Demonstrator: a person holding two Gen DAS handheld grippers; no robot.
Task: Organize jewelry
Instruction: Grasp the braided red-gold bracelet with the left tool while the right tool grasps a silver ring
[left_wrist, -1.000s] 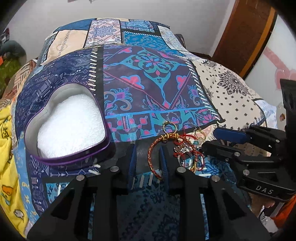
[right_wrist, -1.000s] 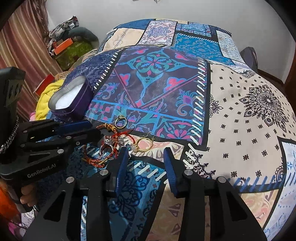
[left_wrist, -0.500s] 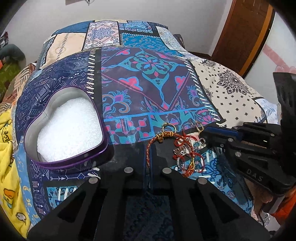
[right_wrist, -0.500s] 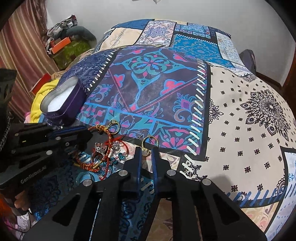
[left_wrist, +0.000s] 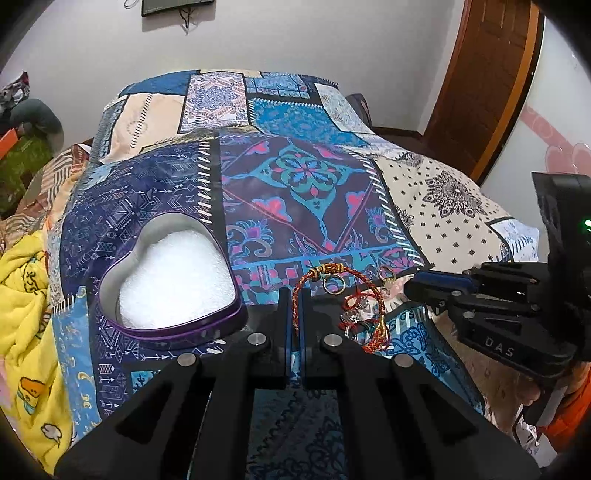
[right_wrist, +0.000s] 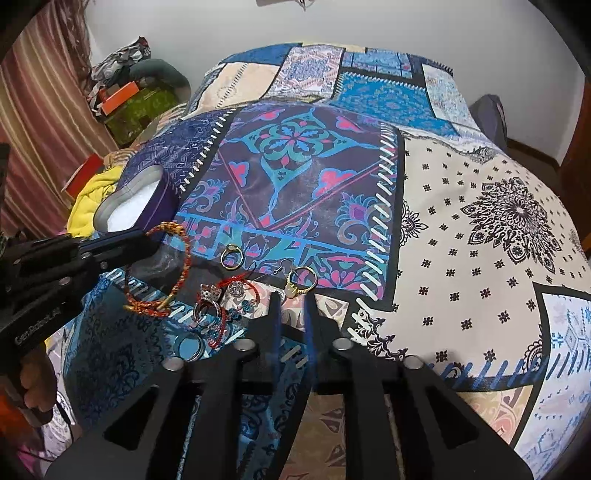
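Note:
My left gripper (left_wrist: 296, 301) is shut on a red-and-gold braided bracelet (left_wrist: 325, 268), which arches up from its fingertips; the far end still lies on the patchwork bedspread (left_wrist: 303, 177). From the right wrist view the same bracelet (right_wrist: 181, 258) hangs from the left gripper (right_wrist: 146, 240). An open heart-shaped purple tin (left_wrist: 110, 280) with white foam sits to the left. My right gripper (right_wrist: 292, 301) is shut on a gold ring (right_wrist: 301, 278) standing upright at its blurred tips. A small pile of silver rings and red thread (right_wrist: 216, 302) lies between the grippers.
A small gold hoop (right_wrist: 231, 256) and a silver band (right_wrist: 188, 347) lie loose on the cloth. A yellow blanket (left_wrist: 26, 295) hangs off the left side of the bed. A wooden door (left_wrist: 480, 92) stands at the back right. Boxes and clothes (right_wrist: 129, 96) are piled by a striped curtain.
Both grippers went from open to shut. The left closed on the braided bracelet and raised it; the right moved in and closed at the gold ring.

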